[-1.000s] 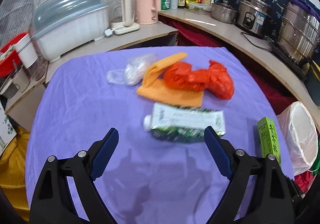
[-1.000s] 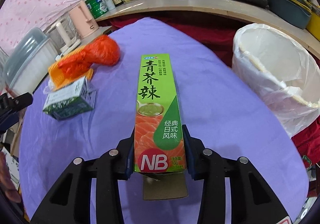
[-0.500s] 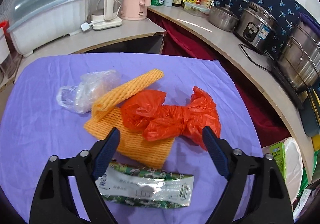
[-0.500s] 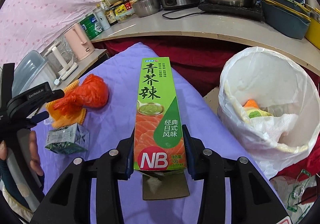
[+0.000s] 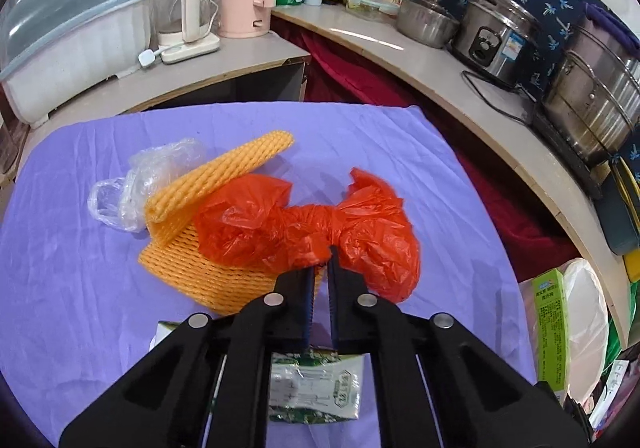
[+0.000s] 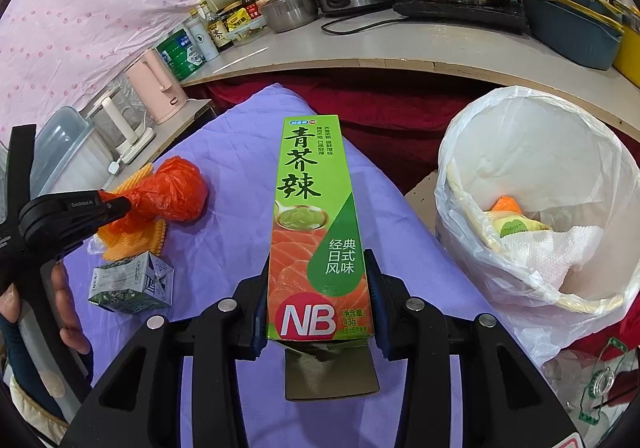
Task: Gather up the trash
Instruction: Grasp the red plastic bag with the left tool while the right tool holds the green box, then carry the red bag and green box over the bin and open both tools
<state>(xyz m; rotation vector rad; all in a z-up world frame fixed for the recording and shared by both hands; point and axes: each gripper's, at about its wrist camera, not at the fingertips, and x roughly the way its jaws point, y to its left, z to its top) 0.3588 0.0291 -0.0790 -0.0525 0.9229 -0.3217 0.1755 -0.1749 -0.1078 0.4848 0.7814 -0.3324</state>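
Purple cloth (image 5: 72, 288) covers the table in the left wrist view; on it a red bag (image 5: 304, 224), knotted at its waist, lies partly over a sheet of orange foam net (image 5: 192, 264); a clear bag (image 5: 148, 176) sits just left of the net; the left gripper (image 5: 321, 262) has its jaws nearly together, pinching the red bag's near edge at the knot; a crushed carton (image 5: 316, 388) lies near, mostly hidden under the gripper; at the far right edge a green box (image 5: 552, 328) shows against the white bin (image 5: 588, 328); a counter behind carries kettles, bottles and pots.

In the right wrist view the right gripper (image 6: 320, 296) clamps the green box (image 6: 316, 216) by its near end, the box pointing away over the cloth (image 6: 224, 232); the bin (image 6: 536, 152) (lined with a white bag) stands right of the table, holding paper and scraps; far left, the left gripper (image 6: 124, 204) nips the red bag (image 6: 172, 196), a hand (image 6: 64, 308) below it; the carton (image 6: 132, 284) lies near the net (image 6: 132, 244).
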